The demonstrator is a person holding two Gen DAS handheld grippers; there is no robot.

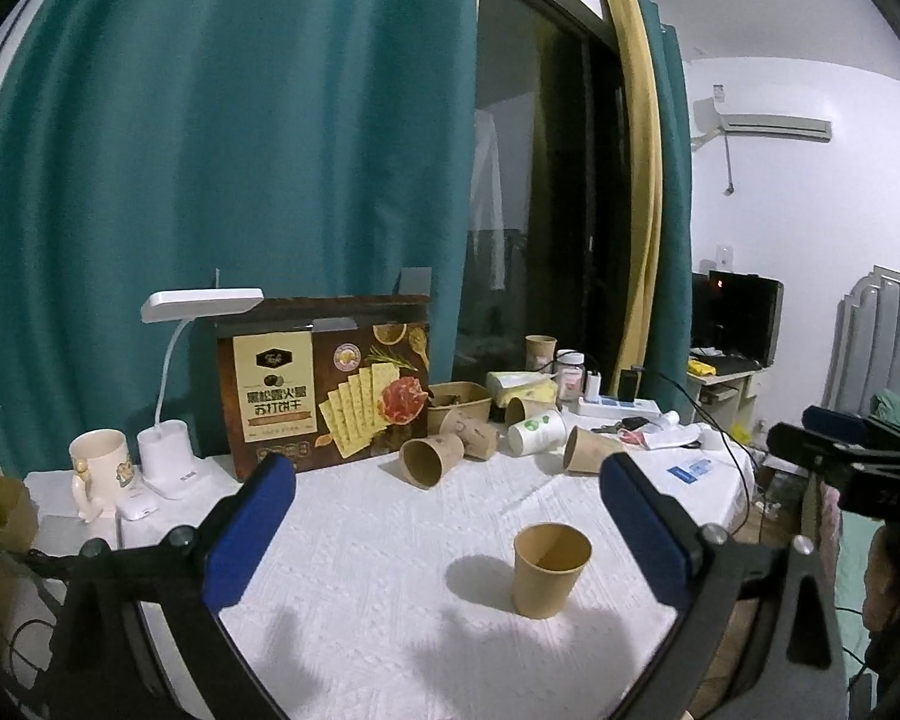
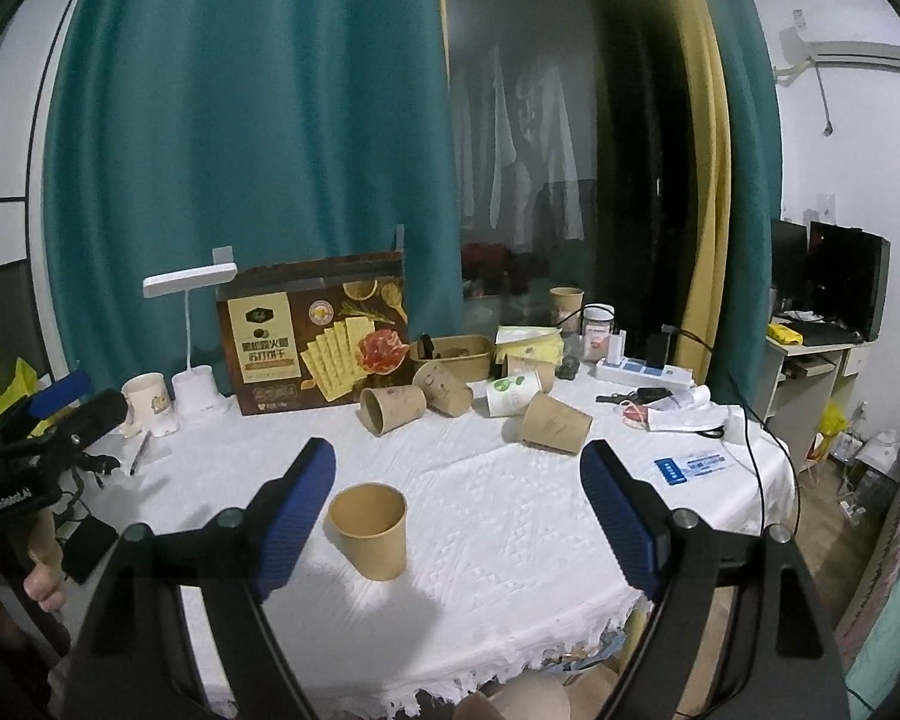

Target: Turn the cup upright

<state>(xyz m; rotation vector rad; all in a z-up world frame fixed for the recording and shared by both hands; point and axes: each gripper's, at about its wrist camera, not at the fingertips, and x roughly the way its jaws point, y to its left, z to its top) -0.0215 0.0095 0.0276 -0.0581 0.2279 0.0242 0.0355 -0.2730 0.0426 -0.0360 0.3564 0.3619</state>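
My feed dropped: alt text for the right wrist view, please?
A brown paper cup stands upright on the white tablecloth, free between the open right gripper fingers. Behind it, several paper cups lie tipped before a cracker box.

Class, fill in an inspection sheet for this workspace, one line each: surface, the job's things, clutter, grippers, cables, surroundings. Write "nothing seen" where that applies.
Surface: table under a white textured cloth, fringe at the near edge.
Job's things: brown paper cup stands upright, mouth up, alone near the front.
Clutter: several paper cups lying on their sides, cracker box, white desk lamp, mug, paper bowl.
Grippers: left gripper open, right gripper open; neither touches the cup.
Cables: black cable runs over the table's right side from a power strip.
Surroundings: teal curtain, dark window, monitor on a desk.
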